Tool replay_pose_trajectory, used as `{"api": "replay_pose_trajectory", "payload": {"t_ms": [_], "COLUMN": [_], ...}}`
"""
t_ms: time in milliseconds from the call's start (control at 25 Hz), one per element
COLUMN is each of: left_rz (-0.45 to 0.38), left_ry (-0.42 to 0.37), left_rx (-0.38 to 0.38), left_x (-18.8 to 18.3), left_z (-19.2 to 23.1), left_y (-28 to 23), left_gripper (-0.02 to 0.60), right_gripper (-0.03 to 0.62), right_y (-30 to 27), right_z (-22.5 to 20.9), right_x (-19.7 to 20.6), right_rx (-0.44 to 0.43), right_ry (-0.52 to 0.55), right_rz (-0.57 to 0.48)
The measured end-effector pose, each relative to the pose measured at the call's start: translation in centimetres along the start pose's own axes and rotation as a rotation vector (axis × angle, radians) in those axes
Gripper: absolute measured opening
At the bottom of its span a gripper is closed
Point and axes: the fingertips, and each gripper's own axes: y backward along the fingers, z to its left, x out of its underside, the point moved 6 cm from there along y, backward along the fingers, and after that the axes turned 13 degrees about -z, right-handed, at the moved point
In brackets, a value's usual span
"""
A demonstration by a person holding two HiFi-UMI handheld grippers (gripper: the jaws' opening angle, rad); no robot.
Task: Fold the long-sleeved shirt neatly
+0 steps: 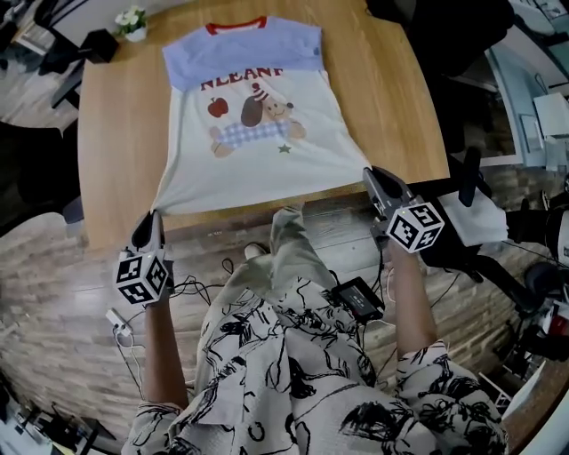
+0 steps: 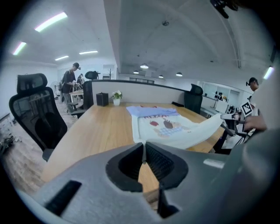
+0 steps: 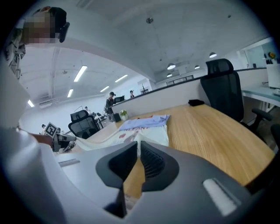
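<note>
Wooden table [image 1: 391, 98], pale top, rounded corners. Shirt [image 1: 253, 115] spread flat across middle, print side up: red collar toward far edge, lilac-blue shoulders, cream body with dog-and-apple print. Near hem raised off table at near edge. Small potted plant [image 1: 132, 22], white flowers, at far left corner; black box [image 2: 102, 99] just beside it.

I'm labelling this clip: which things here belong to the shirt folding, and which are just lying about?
In the job: shirt; left gripper and right gripper, each shut on a corner of the hem; table under the shirt.
Lying about: potted flowers; black box; office chair.
</note>
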Motion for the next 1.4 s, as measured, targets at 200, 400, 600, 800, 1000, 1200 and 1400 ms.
{"api": "replay_pose_trajectory", "payload": {"t_ms": [200,400,600,800,1000,1200,1400], "left_rz": [-0.149,-0.241,-0.287,-0.3,-0.293,-0.236,-0.134], "left_ry": [-0.027,-0.071,-0.114,-0.188,-0.237,-0.25,-0.205], "left_rx": [0.001,-0.01,-0.047,-0.073,-0.099,-0.087,-0.056], "left_x": [-8.6,-15.7,-20.9,-25.0,-27.7,-27.3,-24.3], "left_z": [0.3,1.1,2.4,2.5,3.7,6.0,9.4], "left_y": [-1.9,-6.0,-11.1,-16.1,-21.6,-28.1,-35.3], "left_gripper": [0.023,0.023,0.023,0.023,0.023,0.025,0.025], "right_gripper": [0.035,0.035,0.035,0.035,0.035,0.035,0.035], "right_y": [-3.5,-8.4,-14.6,-19.3,-24.5,-29.9,-35.8], "right_z": [-0.2,-1.6,-3.9,-6.5,-8.8,-11.7,-14.8], "right_x": [-8.3,-14.1,-18.2,-21.5,-23.0,-22.1,-18.6], "right_rx": [-0.036,-0.063,-0.08,-0.082,-0.084,-0.028,0.055], "right_ry": [0.024,0.049,0.089,0.095,0.098,0.086,0.061], "right_rz": [-0.139,-0.203,-0.223,-0.234,-0.216,-0.166,-0.08]}}
